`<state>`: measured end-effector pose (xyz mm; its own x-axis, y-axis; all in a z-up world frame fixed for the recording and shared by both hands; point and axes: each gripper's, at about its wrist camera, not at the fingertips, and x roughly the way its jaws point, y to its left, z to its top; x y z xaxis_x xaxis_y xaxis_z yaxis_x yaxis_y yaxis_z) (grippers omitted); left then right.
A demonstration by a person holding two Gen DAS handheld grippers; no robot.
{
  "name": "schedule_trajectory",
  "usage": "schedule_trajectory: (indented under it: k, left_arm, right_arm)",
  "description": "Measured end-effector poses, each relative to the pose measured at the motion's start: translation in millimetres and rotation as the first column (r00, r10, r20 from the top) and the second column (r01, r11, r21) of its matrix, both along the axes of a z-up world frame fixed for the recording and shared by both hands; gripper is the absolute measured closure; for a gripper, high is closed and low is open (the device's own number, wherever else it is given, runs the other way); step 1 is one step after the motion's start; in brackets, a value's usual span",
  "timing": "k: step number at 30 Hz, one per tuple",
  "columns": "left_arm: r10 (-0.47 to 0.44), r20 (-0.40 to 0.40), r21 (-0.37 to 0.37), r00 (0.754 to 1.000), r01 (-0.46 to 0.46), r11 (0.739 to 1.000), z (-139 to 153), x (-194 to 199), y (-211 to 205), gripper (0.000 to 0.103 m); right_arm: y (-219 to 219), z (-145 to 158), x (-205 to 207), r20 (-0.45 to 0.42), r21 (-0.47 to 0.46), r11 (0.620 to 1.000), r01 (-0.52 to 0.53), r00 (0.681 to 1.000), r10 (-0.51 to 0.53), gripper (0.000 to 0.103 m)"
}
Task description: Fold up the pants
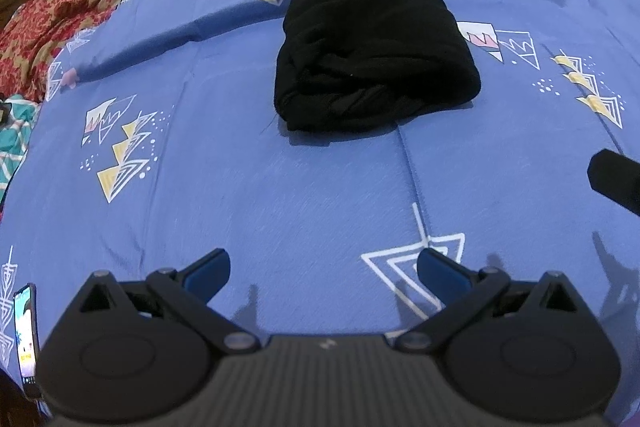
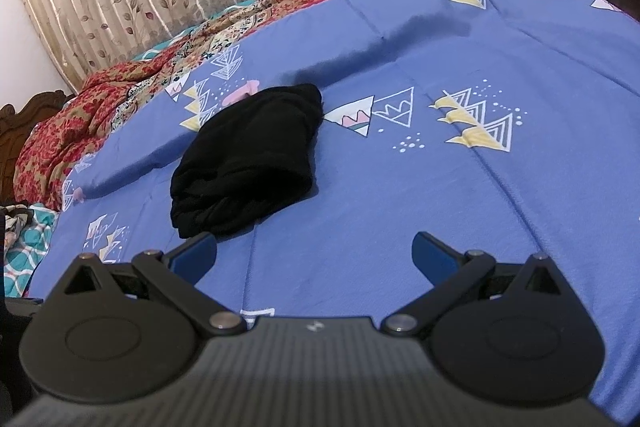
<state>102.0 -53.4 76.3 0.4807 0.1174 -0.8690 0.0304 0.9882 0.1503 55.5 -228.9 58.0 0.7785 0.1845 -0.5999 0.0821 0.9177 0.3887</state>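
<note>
Resting on a blue patterned bedsheet (image 1: 280, 211), the black pants (image 1: 372, 55) lie as a compact folded bundle near the middle of the bed, well apart from both tools. The left tongs (image 1: 323, 265) hover low over bare sheet with jaws spread wide and nothing between them; the right tongs (image 2: 314, 247) are likewise spread and empty, their left finger just short of the bundle's near edge in the right wrist view. The fold looks essentially done. The stacked layers at the near edge look loose, and any nudge from a finger could spill them open. The bundle is nearly as wide as it is deep; its slightly longer axis appears to run away from the tools, layered edge facing them.
</note>
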Motion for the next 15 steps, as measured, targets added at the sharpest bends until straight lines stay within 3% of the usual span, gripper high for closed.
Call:
schedule_trajectory:
  k: [15]
  left_arm:
    - [0.026, -0.017, -0.004, 1.0, -0.026, 1.0, -7.1, -0.5, 11.3, 0.0]
  right_arm:
    - [10.4, -3.7, 1.0, -0.016, -0.002, 1.0, -0.014, 1.0, 0.014, 0.0]
